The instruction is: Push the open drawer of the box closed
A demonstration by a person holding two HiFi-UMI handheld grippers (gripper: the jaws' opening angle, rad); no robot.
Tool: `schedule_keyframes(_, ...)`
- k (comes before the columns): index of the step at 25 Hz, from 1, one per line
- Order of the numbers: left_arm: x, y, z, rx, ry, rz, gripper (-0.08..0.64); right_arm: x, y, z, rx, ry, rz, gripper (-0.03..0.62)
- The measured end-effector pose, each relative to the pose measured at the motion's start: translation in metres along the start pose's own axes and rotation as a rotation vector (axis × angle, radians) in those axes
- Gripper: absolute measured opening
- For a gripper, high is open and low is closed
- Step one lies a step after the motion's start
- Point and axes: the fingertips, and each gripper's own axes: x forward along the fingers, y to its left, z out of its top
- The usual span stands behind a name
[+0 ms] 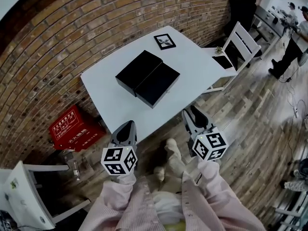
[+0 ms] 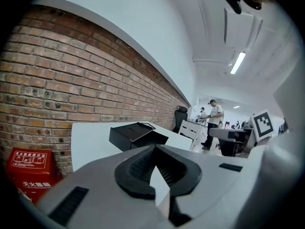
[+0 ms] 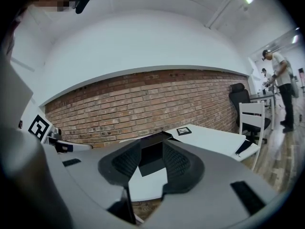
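Brick-walled room: a white rectangular desk [image 1: 108,97] carries a black rectangular box [image 1: 138,70], and two hand-held grippers are level with its near edge.

The box lies at the desk's middle, its black drawer [image 1: 159,84] drawn out toward the right edge. A small black-framed picture [image 1: 164,41] sits at the far corner. The left gripper [image 1: 127,124] is off the near-left edge, its jaw tips meeting with nothing between them. The right gripper [image 1: 191,110] is at the near-right corner, jaws apart and empty, with the box seen through the gap. A red plastic crate [image 1: 74,127] stands on the floor left of the desk.
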Motion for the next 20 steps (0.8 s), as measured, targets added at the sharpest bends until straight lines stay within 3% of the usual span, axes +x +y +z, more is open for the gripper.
schedule_keyframes(8,0.044,0.022,-0.004,-0.085,0.035,0.074,-0.005,0.058,-0.027,-0.009,-0.018,0.075,0.064,0.140)
schedule_keyframes(20,0.100,0.039,-0.041,-0.214,0.142,0.194,-0.005,0.132,-0.060,-0.060,-0.041,0.288,0.190,0.140)
